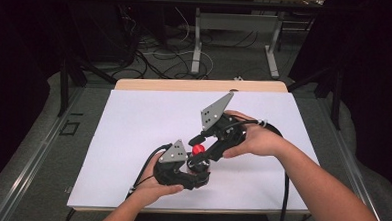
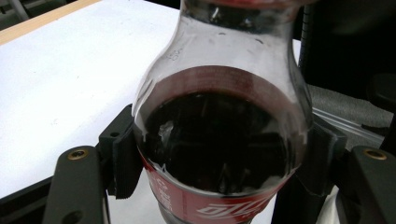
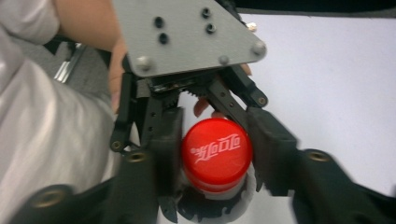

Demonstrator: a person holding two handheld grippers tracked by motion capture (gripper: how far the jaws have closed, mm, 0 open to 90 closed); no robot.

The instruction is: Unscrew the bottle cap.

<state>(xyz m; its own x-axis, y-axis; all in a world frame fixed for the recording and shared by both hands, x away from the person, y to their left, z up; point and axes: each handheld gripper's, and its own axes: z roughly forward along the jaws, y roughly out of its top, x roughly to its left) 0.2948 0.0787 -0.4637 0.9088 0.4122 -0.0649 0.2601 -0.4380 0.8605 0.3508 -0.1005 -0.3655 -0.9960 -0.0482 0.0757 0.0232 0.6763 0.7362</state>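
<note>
A cola bottle (image 2: 219, 107) with dark drink and a red label stands near the front middle of the white table. My left gripper (image 2: 219, 158) is shut on its body, a ribbed pad pressing on each side. The red cap (image 3: 215, 151) tops the bottle (image 1: 198, 149). My right gripper (image 3: 215, 156) comes in from above and to the right, one jaw on either side of the cap, close to it without clearly squeezing. In the high view the left gripper (image 1: 197, 171) sits low at the bottle, the right gripper (image 1: 198, 151) at the cap.
A white sheet (image 1: 132, 138) covers the table, with a wooden edge (image 1: 200, 85) at the far side. Metal rails run along both sides. Behind stand another table's legs (image 1: 197, 45) and floor cables (image 1: 151, 58). The person's white sleeve (image 3: 42, 140) is at the left of the right gripper view.
</note>
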